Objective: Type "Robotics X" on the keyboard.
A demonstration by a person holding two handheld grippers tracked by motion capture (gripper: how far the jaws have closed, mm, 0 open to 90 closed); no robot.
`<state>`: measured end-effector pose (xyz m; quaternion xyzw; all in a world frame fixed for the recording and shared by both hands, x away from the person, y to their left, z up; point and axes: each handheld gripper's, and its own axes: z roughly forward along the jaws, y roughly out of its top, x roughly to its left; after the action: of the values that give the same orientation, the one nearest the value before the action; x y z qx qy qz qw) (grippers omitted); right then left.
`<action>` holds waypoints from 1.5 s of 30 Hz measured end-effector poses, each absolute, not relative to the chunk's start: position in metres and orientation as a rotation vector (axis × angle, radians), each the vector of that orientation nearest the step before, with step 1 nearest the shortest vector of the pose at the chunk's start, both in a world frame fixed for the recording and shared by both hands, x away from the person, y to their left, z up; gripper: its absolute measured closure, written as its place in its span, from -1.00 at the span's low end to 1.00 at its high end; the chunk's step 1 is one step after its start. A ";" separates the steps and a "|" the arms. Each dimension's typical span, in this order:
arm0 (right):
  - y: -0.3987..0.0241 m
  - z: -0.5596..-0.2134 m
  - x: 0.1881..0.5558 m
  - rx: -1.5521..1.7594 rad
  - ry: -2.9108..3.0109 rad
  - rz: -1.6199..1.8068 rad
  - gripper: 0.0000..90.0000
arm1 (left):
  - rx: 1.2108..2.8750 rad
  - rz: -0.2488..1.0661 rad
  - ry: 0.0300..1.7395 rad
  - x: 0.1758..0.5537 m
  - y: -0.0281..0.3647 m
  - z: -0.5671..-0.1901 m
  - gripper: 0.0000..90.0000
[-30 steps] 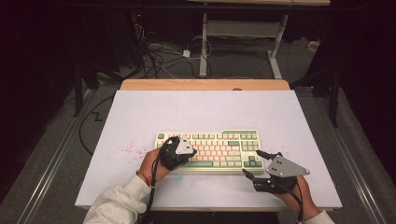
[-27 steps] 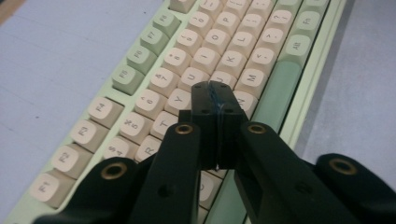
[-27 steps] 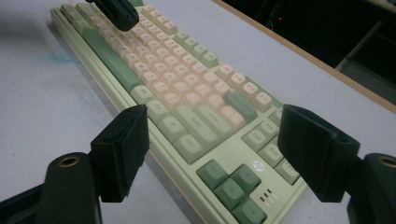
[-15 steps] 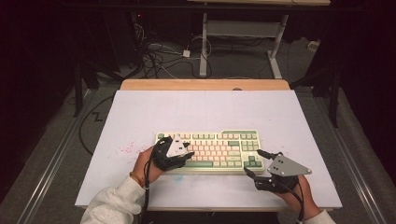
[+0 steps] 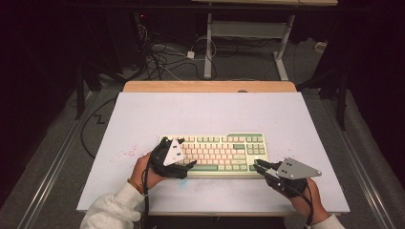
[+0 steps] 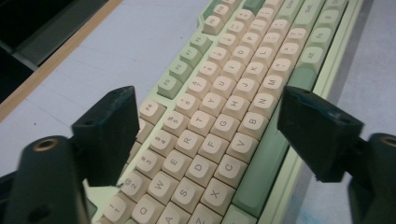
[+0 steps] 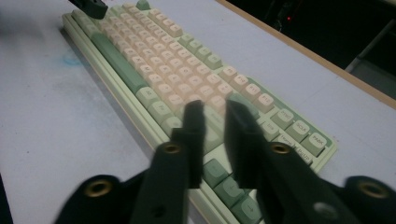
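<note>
White table (image 5: pixel 210 114) with a wooden far edge (image 5: pixel 210 86), faint pink specks (image 5: pixel 128 151) near the left. Beyond it, dark room, grey floor (image 5: pixel 305 62) lit in the middle. Tangle of cables (image 5: pixel 162 57) on the floor. White desk frame (image 5: pixel 248 29) behind. Metal rails (image 5: pixel 52 167) along both sides.

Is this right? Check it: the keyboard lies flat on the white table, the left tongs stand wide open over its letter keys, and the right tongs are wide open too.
One thing is wrong: the right tongs are nearly shut, having just been closing, with nothing between them, as the right gripper view shows. The keyboard does lie flat on the white table, and the left tongs stand wide open over its letter keys.
</note>
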<state>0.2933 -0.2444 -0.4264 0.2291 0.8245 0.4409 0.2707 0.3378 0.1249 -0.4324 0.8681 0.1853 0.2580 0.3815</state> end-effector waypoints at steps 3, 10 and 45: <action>-0.245 -0.426 0.295 0.621 2.240 1.177 1.00 | 2.198 0.706 0.479 0.332 0.131 -0.433 -0.57; -0.240 -0.424 0.301 0.631 2.267 1.140 1.00 | 2.148 0.731 0.526 0.319 0.155 -0.437 -0.57; -0.128 -0.439 0.380 0.544 2.466 0.960 1.00 | 2.131 0.712 0.704 0.296 0.209 -0.463 -0.62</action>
<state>0.3801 -0.1282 -0.4387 0.1967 0.8907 0.3467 0.2184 0.2965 0.2089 -0.4634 0.8359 0.2762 0.2793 0.3833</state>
